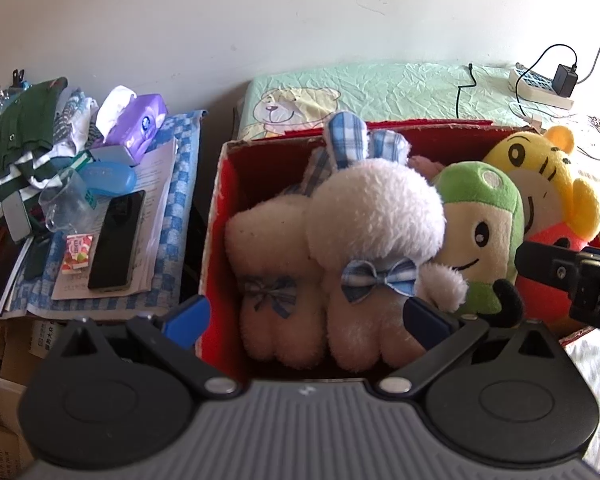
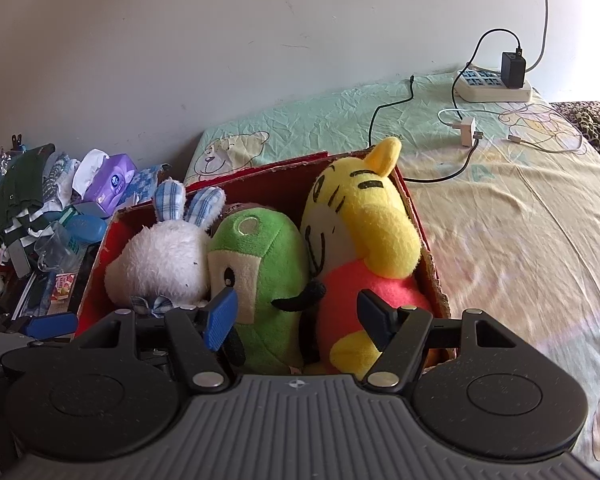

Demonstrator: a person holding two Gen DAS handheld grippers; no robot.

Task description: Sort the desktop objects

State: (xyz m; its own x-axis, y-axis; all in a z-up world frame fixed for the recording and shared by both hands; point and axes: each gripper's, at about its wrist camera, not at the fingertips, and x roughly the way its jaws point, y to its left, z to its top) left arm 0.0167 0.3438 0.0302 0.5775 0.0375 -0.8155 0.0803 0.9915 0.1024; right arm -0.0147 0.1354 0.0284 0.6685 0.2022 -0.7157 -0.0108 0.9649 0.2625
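the red box (image 1: 220, 208) hides the lower bodies of the plush toys inside it. behind the white rabbit (image 1: 374, 216), a pinkish toy (image 1: 426, 166) shows only a sliver. left of the box, print on the small carton (image 1: 76, 254) is too small to read, and the clothes pile (image 1: 24, 140) is cut by the frame edge.

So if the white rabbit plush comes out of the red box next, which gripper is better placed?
Left. The left gripper hangs open, centred on the white rabbit plush; the right gripper faces the green plush.
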